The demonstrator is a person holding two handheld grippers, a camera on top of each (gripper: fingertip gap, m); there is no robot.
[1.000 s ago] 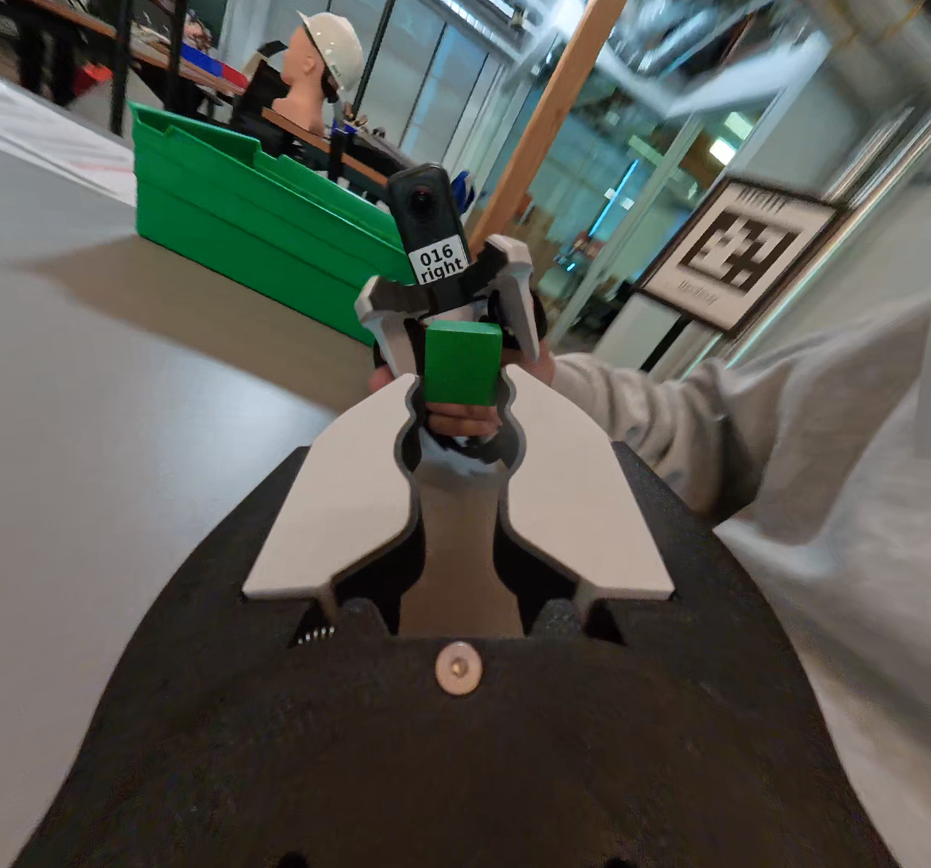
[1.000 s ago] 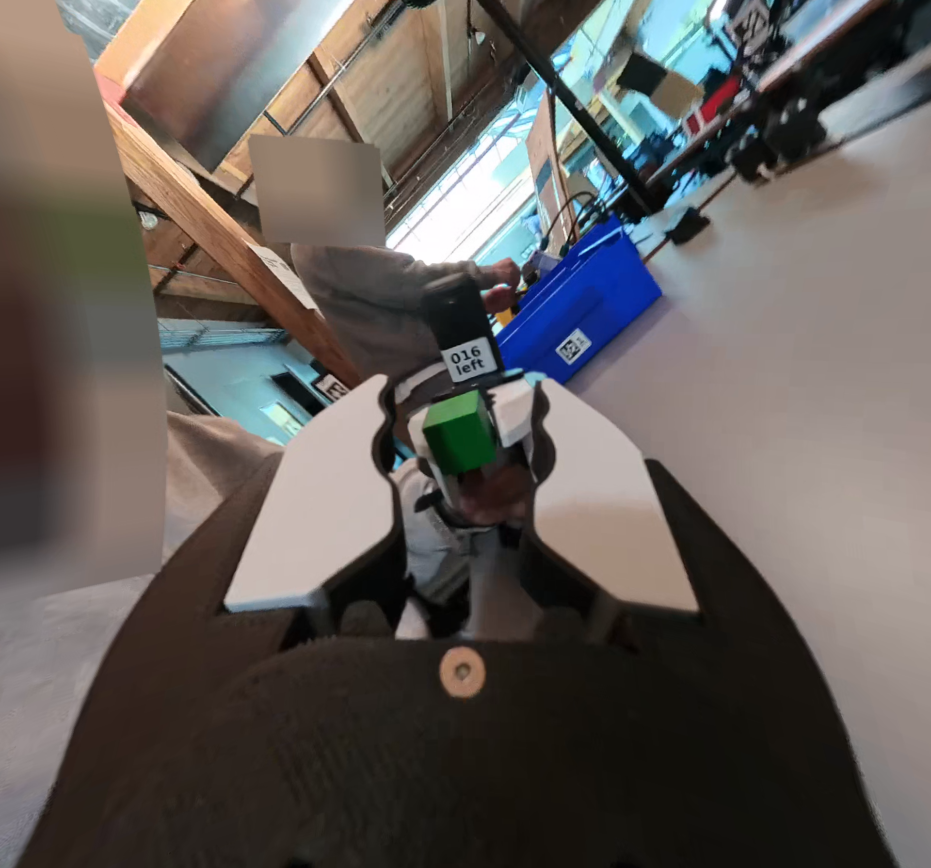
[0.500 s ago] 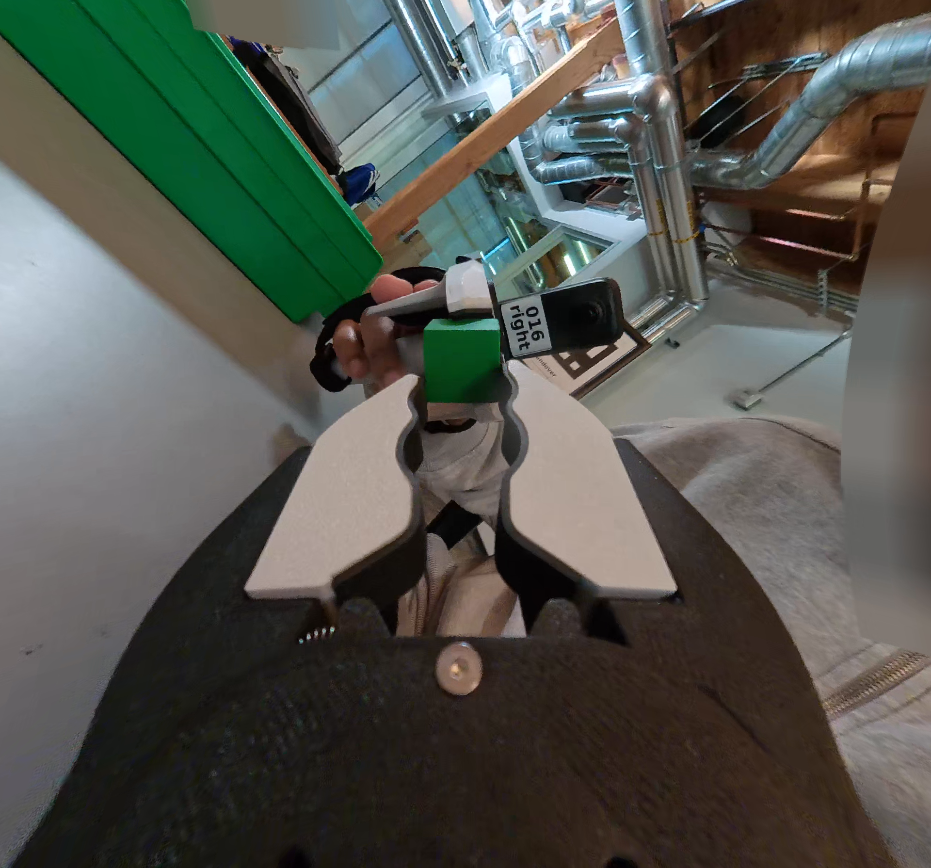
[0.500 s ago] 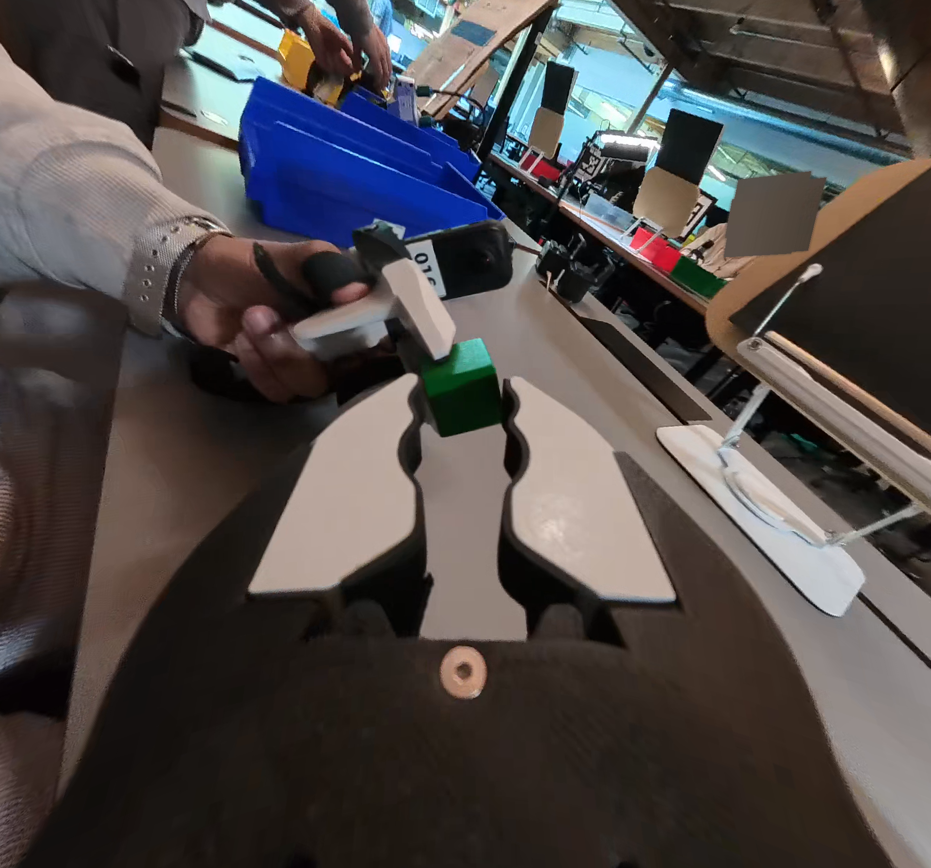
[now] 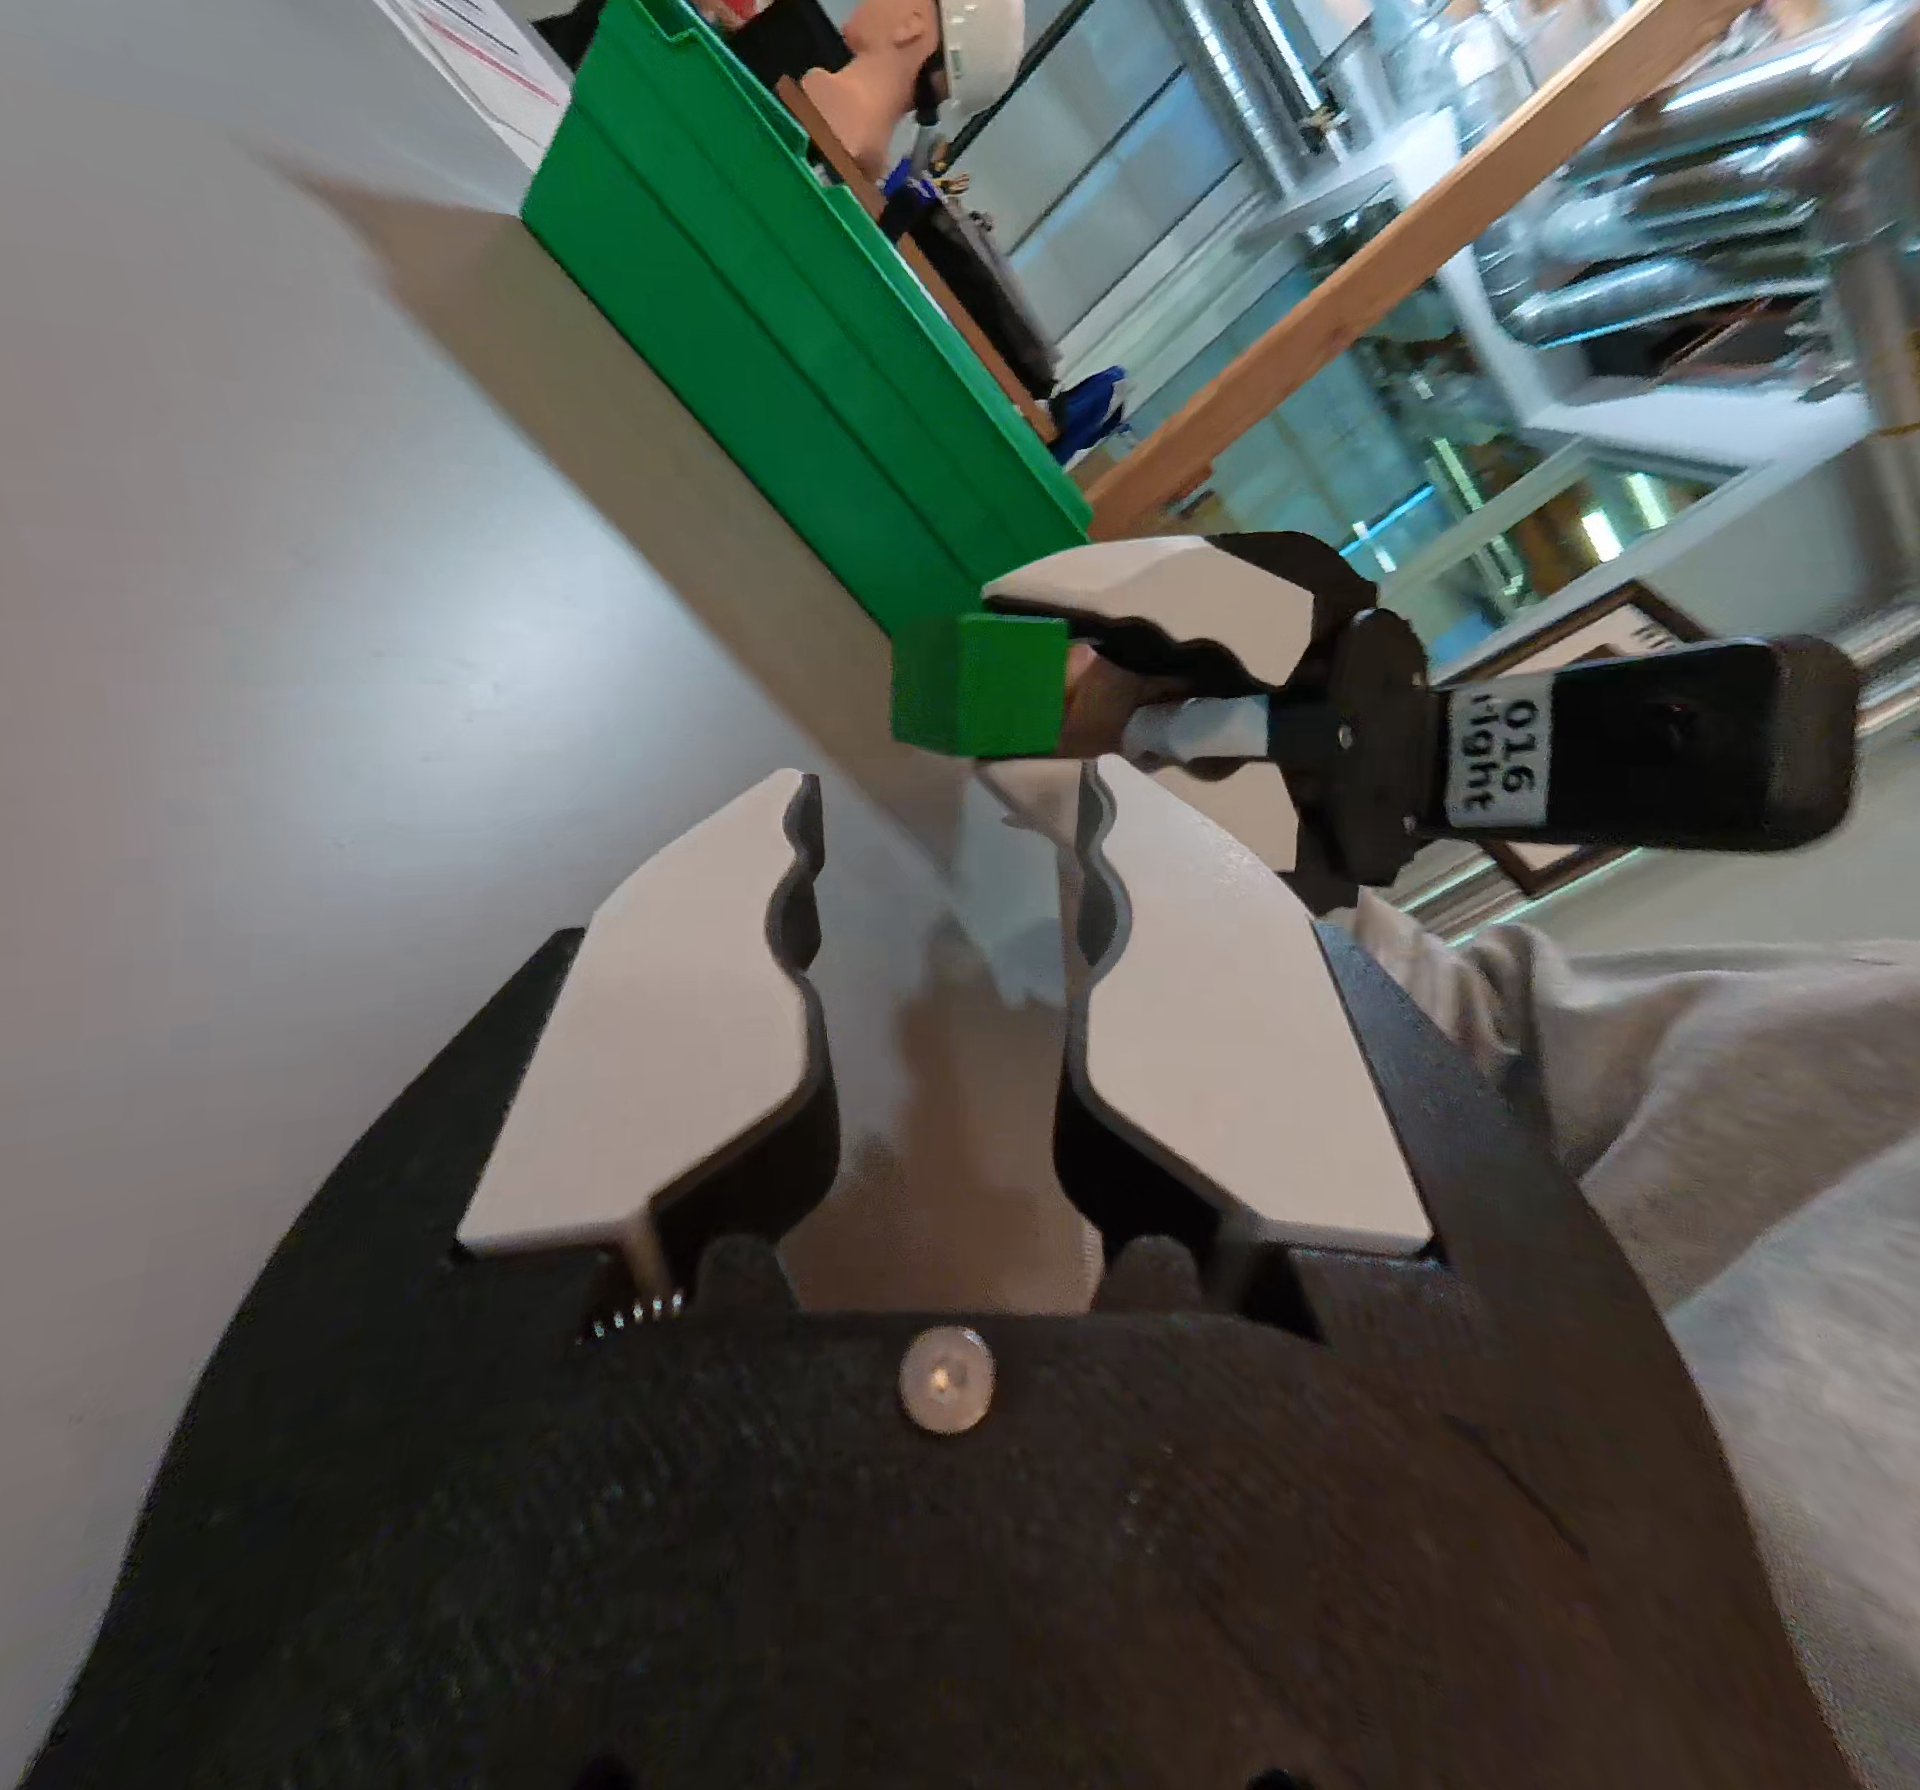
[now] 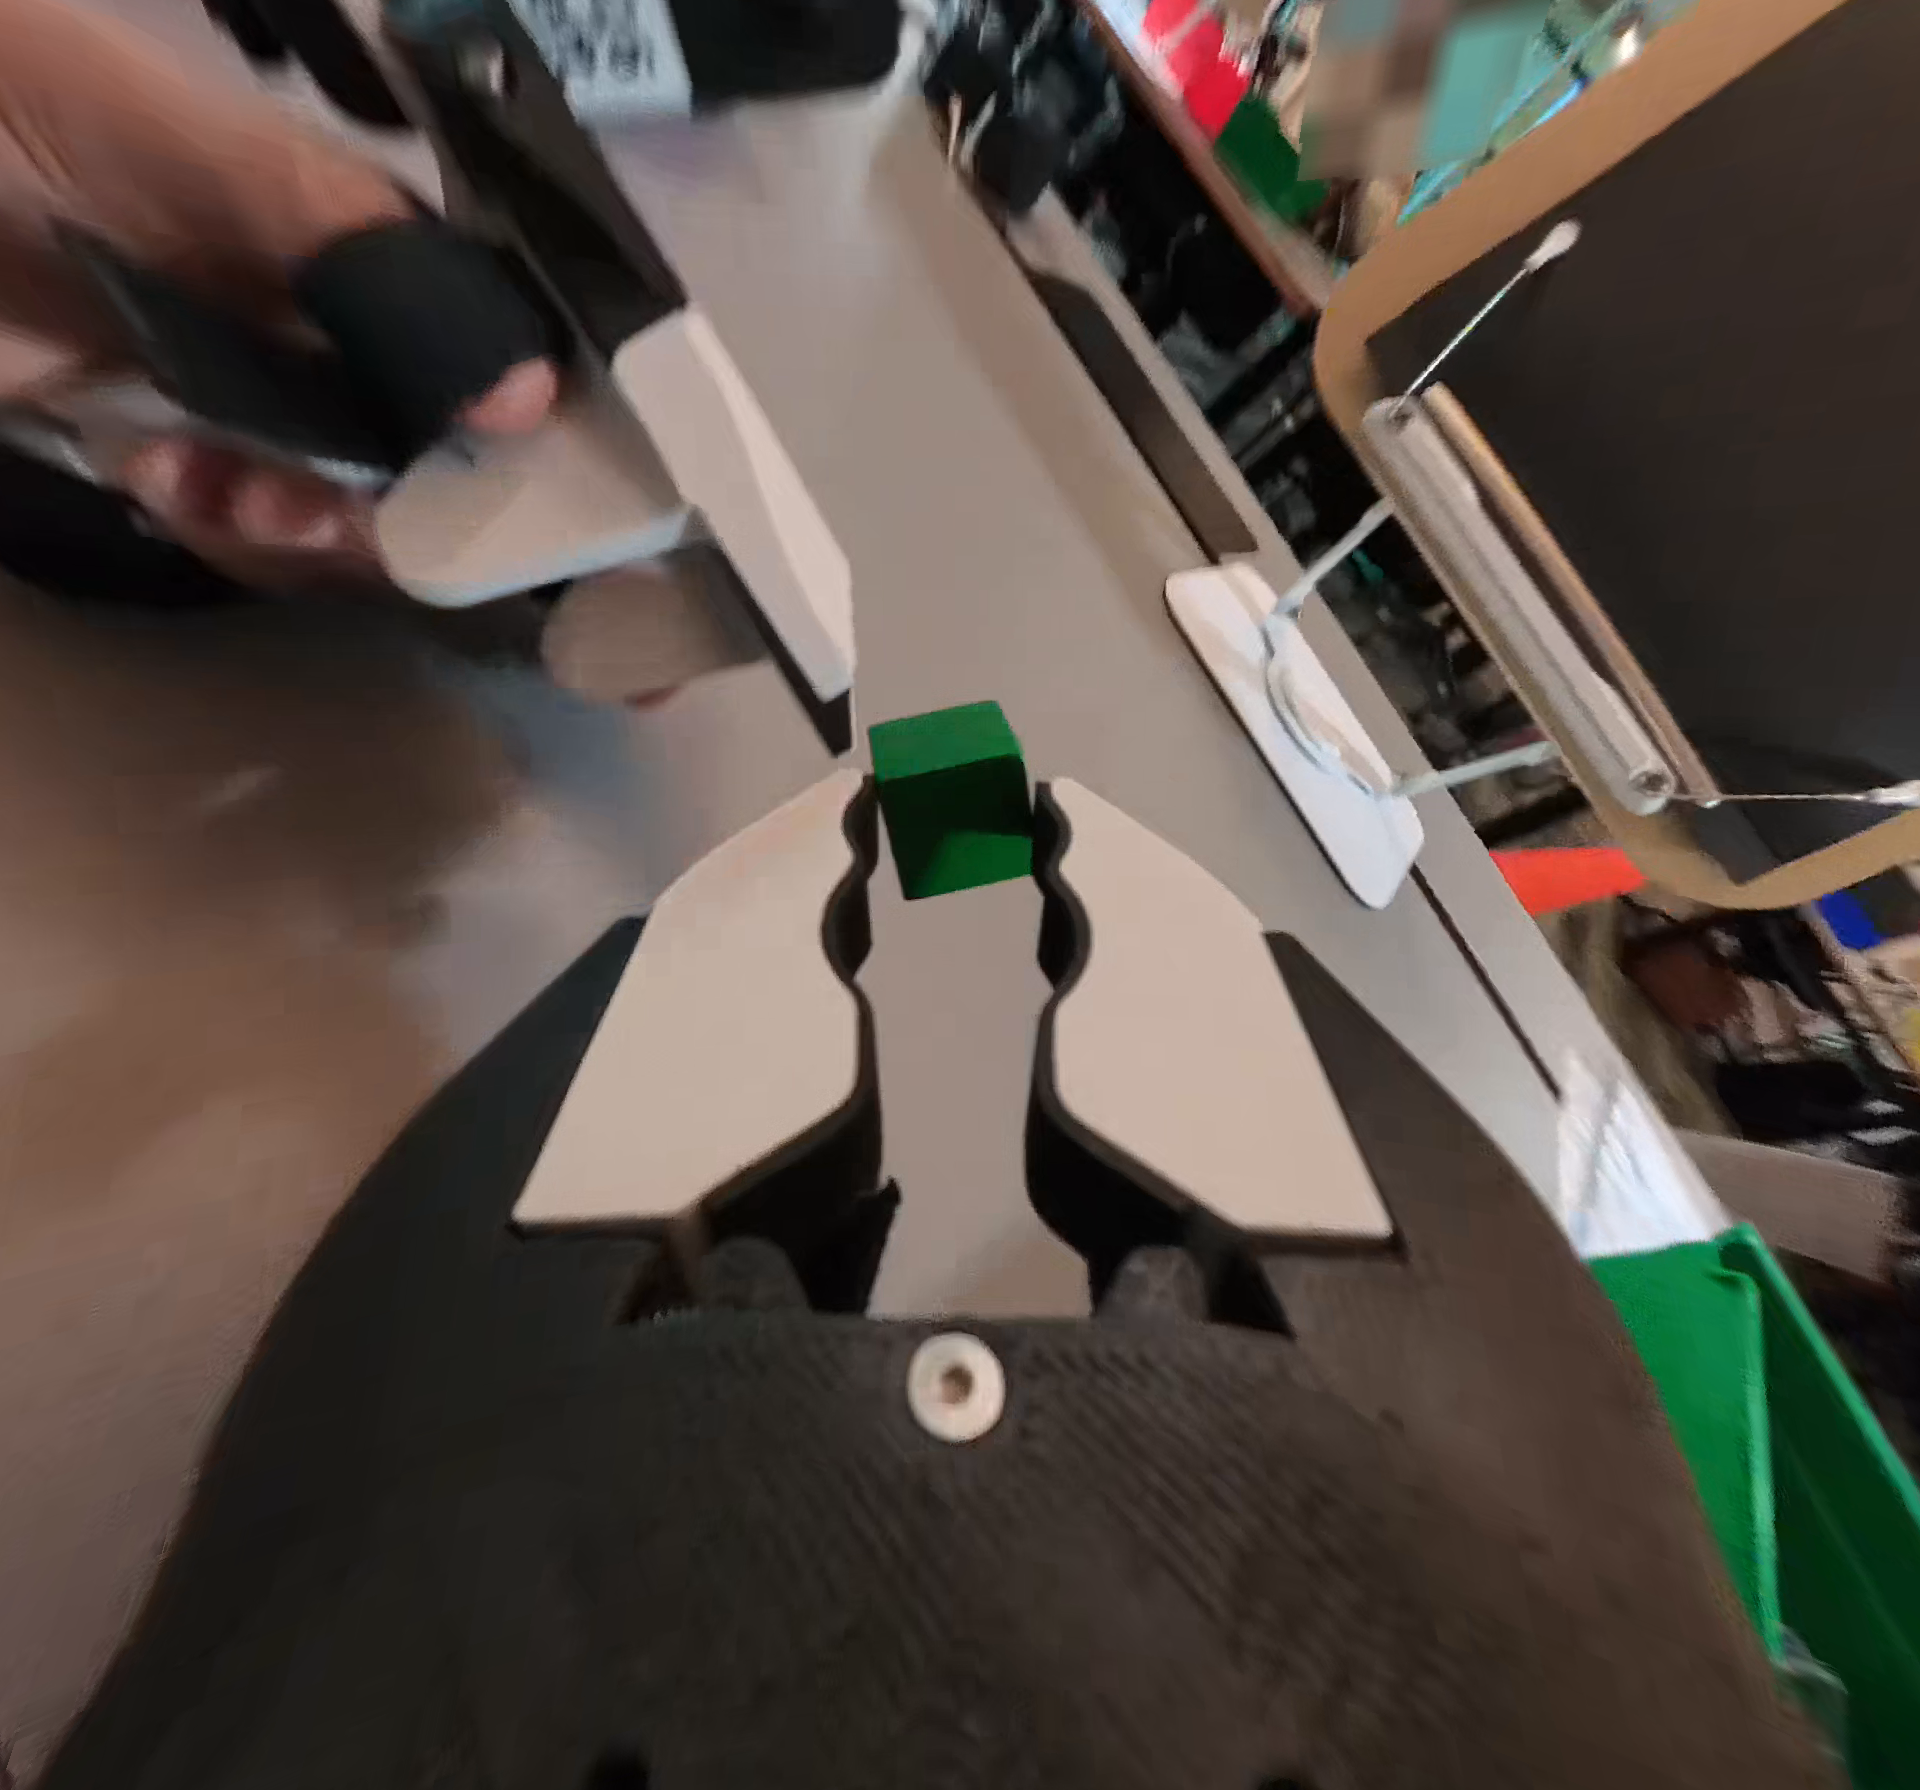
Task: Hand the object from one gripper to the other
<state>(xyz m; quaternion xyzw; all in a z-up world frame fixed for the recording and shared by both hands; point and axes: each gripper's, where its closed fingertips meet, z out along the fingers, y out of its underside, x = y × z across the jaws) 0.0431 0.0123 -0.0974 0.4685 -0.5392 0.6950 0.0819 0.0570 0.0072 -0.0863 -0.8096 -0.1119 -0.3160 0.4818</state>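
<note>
The green block (image 6: 951, 805) sits clamped between the fingertips of my right gripper (image 6: 951, 795), which is shut on it above the grey table (image 6: 935, 390). In the left wrist view the block (image 5: 982, 686) hangs just beyond my left gripper (image 5: 948, 790), which is open and empty, its fingers clear of the block. The right gripper's upper finger (image 5: 1143, 597) reaches in from the right there; its lower finger is partly hidden behind the block. The left gripper shows blurred at upper left in the right wrist view, with one finger (image 6: 748, 535) near the block.
A green bin (image 5: 790, 369) stands on the table (image 5: 260, 597) behind the block, with a mannequin head in a white hard hat (image 5: 935, 47) beyond it. A white stand base (image 6: 1299, 722) holding a dark board (image 6: 1662, 390) is at the right. A grey sleeve (image 5: 1610, 1065) is lower right. My left and right fingertips are right by each other.
My left gripper has opened and let go of the green block. My right gripper now holds it alone, and the two grippers have drawn slightly apart.
</note>
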